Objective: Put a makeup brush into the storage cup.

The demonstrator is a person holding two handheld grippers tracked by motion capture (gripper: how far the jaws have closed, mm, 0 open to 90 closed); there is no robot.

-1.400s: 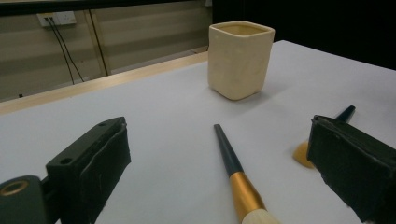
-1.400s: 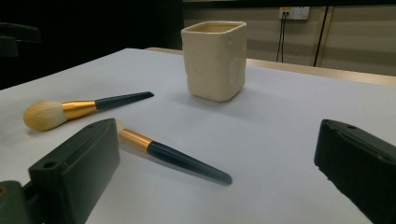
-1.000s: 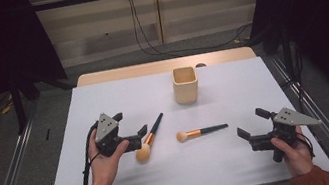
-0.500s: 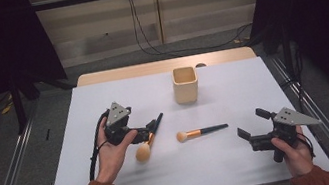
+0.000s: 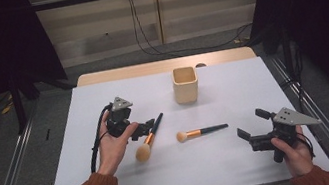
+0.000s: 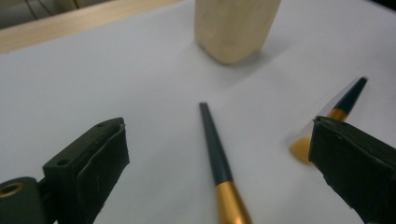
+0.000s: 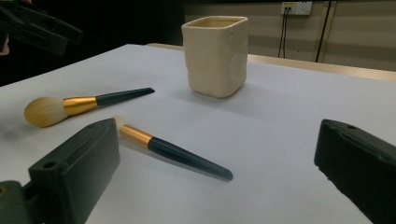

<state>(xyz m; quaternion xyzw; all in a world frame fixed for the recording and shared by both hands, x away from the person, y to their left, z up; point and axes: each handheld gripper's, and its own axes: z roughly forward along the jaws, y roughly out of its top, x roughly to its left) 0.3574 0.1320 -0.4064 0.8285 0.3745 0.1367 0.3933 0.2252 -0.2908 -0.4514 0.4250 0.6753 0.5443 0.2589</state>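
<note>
Nearer the person than the cream square ceramic cup [image 5: 185,84], the left gripper [image 5: 144,128] straddles the dark handle of the larger gold-ferruled makeup brush [image 5: 149,138] – jaws wide, nothing held, apparently lined up to pinch – while the right gripper [image 5: 252,128], also gaping and empty, waits beyond the smaller brush [image 5: 201,131].

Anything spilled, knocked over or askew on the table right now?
Nothing stands out. The cup stands upright, and both makeup brushes lie flat on the white table: the larger brush between the open left gripper's jaws, the smaller brush apart from it. The right gripper is open, off to the side.
</note>
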